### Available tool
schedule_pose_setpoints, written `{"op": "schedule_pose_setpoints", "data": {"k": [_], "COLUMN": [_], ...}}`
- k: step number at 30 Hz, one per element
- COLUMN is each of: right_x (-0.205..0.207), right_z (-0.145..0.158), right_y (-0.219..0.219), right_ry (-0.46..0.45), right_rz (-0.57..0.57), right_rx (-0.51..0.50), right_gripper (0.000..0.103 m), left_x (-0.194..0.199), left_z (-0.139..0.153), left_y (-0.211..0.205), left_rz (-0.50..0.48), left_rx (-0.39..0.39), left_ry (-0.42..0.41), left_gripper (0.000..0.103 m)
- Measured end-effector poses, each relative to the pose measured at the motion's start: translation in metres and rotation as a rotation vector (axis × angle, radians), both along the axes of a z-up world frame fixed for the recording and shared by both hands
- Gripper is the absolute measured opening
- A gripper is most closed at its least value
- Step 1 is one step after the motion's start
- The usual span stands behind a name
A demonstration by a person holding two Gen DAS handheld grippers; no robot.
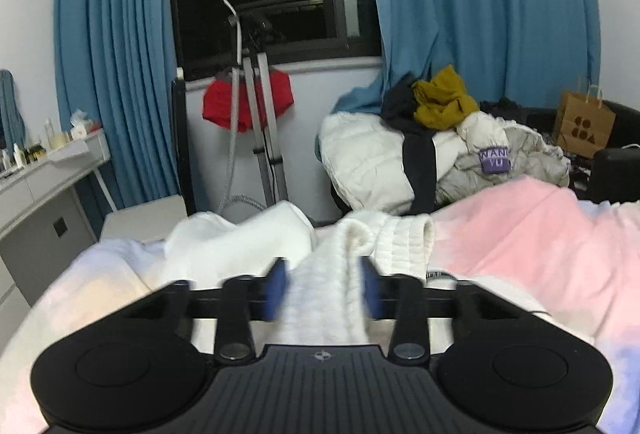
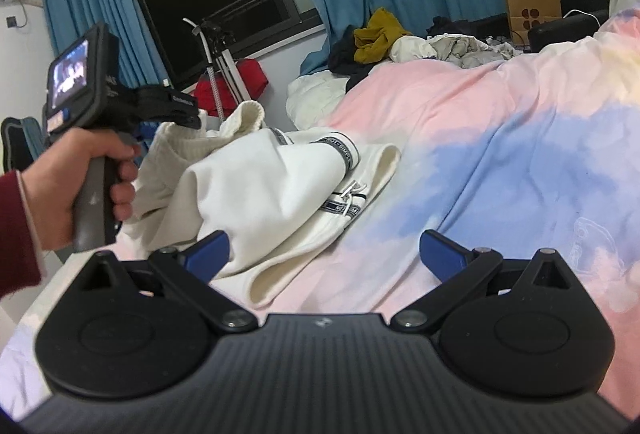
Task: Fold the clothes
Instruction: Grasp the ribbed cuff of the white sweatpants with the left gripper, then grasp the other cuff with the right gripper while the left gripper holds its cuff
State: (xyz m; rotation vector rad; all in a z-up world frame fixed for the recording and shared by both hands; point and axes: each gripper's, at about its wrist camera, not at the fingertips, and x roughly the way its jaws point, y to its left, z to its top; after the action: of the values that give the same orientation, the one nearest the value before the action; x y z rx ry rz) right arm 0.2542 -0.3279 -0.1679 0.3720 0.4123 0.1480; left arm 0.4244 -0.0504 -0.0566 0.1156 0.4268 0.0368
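Left hand-held gripper [image 1: 325,284]: your blue pads are clamped on a raised fold of the white garment [image 1: 336,274].
Right hand-held gripper [image 2: 324,252]: your jaws stand wide apart, holding nothing, low over the bed [image 2: 520,138].
White garment: lies crumpled on the pastel bed cover, at 11 o'clock from your right hand-held gripper; its near hem reaches the left pad.
Left hand [image 2: 76,186]: grips the handle at 9 o'clock.

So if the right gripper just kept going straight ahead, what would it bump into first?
Probably the pink and blue bedspread. The open right gripper aims at it, with the white garment just left of its path; depth is unclear.
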Motion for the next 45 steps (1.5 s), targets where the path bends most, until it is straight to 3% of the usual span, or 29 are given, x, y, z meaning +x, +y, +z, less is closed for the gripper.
{"op": "schedule_pose_setpoints", "data": {"k": [3, 8, 14, 18, 22, 25, 28, 35, 38, 41, 45], "right_x": [-0.003, -0.014, -0.028, -0.04, -0.049, -0.048, -0.049, -0.04, -0.021, 0.011, 0.05], "right_z": [0.004, 0.014, 0.033, 0.044, 0.05, 0.047, 0.044, 0.048, 0.056, 0.065, 0.075], "right_y": [0.002, 0.0, -0.005, -0.006, -0.004, 0.004, 0.019, 0.046, 0.072, 0.106, 0.176], "right_ry": [-0.028, -0.082, -0.143, -0.167, -0.165, -0.104, -0.065, 0.008, 0.048, 0.091, 0.154], "right_rz": [-0.002, -0.006, 0.022, 0.087, 0.188, 0.261, 0.304, 0.355, 0.373, 0.408, 0.455], "right_rx": [-0.021, -0.005, 0.038, 0.104, 0.188, 0.243, 0.23, 0.279, 0.255, 0.261, 0.17], "right_gripper": [0.103, 0.103, 0.103, 0.103, 0.103, 0.103, 0.103, 0.103, 0.103, 0.103, 0.102], "left_x": [-0.032, -0.112, -0.244, -0.326, -0.377, -0.391, -0.4, -0.403, -0.389, -0.392, -0.393], "left_z": [0.017, 0.054, 0.085, 0.07, 0.016, -0.032, -0.063, -0.078, -0.081, -0.084, -0.086], "left_y": [0.011, 0.04, 0.085, 0.124, 0.168, 0.2, 0.229, 0.242, 0.249, 0.255, 0.254], "left_rz": [-0.004, -0.026, -0.043, -0.021, 0.043, 0.112, 0.168, 0.239, 0.282, 0.303, 0.319], "left_rx": [-0.029, -0.081, -0.158, -0.276, -0.422, -0.545, -0.669, -0.68, -0.735, -0.764, -0.746], "left_ry": [-0.035, -0.103, -0.199, -0.203, -0.122, -0.025, 0.043, 0.053, 0.072, 0.08, 0.087], "left_gripper": [0.015, 0.012, 0.012, 0.012, 0.012, 0.012, 0.012, 0.014, 0.015, 0.015, 0.016]}}
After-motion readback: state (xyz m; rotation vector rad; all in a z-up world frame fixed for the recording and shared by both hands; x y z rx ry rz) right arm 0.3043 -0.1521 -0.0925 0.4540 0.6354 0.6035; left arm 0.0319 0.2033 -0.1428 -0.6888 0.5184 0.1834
